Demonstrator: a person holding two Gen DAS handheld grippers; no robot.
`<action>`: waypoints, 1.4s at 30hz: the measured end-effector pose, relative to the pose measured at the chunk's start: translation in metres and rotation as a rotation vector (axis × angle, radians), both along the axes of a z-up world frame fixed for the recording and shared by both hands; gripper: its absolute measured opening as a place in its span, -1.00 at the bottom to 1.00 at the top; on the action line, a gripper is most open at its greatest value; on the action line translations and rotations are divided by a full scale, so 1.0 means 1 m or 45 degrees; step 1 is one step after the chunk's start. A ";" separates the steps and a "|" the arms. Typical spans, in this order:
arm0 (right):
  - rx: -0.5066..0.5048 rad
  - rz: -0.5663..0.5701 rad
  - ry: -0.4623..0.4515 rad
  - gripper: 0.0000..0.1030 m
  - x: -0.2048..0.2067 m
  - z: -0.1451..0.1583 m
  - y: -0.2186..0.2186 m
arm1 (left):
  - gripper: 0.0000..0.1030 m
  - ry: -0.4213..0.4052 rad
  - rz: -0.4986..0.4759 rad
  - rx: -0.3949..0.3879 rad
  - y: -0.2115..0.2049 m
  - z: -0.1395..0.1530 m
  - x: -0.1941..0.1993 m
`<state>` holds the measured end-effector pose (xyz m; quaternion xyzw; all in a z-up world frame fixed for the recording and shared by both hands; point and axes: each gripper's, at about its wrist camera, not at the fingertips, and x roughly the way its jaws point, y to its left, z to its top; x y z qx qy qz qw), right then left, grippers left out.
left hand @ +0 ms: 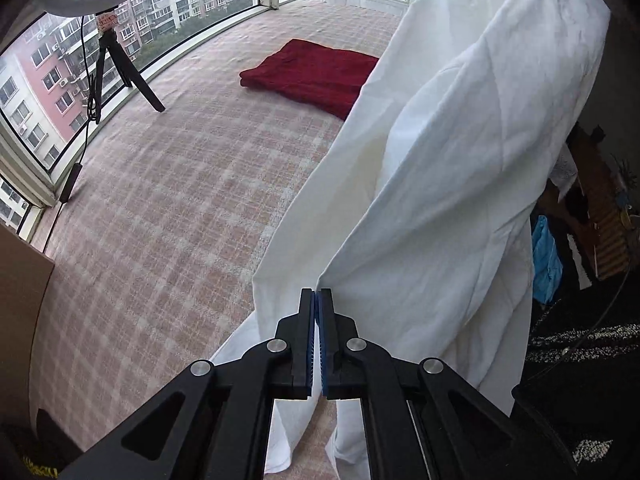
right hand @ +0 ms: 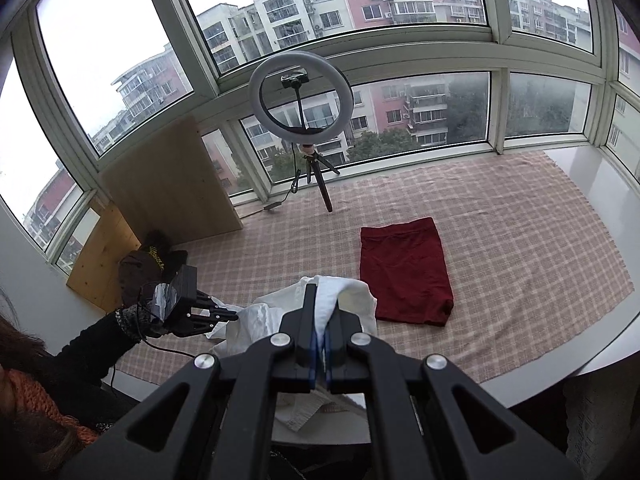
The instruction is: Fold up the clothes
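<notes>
Spanning the background: window (right hand: 328, 20), apartment blocks beyond, filling the upper half of the right wrist view.
Surface: checked pink cloth (right hand: 520, 240) spread over a white tabletop (right hand: 592, 344), lower centre and right.
Task garment: white garment (left hand: 460, 160) raised off the cloth, draped down the right half of the left wrist view; bunched at lower centre of the right wrist view.
Folded piece: red garment (right hand: 406, 270) flat on the cloth, right of centre, just beside the white one.
Boards: wooden panels (right hand: 168, 184) leaning at the left.
Light: ring light (right hand: 301, 98) on a small tripod, centre, near the glass.
Left gripper (left hand: 317, 300): fingers clenched on an edge of the white garment.
Right gripper (right hand: 322, 320): fingers clamped on a white fold.
</notes>
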<state>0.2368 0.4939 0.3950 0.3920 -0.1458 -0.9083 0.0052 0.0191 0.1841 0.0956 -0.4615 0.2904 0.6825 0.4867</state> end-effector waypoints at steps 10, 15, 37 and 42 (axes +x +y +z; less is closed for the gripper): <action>0.030 -0.017 -0.002 -0.96 0.006 0.010 -0.008 | 0.00 -0.033 -0.115 0.080 0.002 0.017 -0.026; 0.039 -0.063 -0.014 -0.96 0.009 0.012 -0.009 | 0.07 -0.114 -0.311 0.059 0.024 0.021 -0.021; 0.057 -0.075 -0.037 -0.96 -0.002 0.014 -0.022 | -0.89 -0.334 -0.520 -0.089 0.033 -0.019 -0.007; 0.076 -0.076 -0.043 -0.96 -0.008 0.012 -0.018 | -0.99 -0.239 -0.416 -0.009 0.004 0.007 -0.008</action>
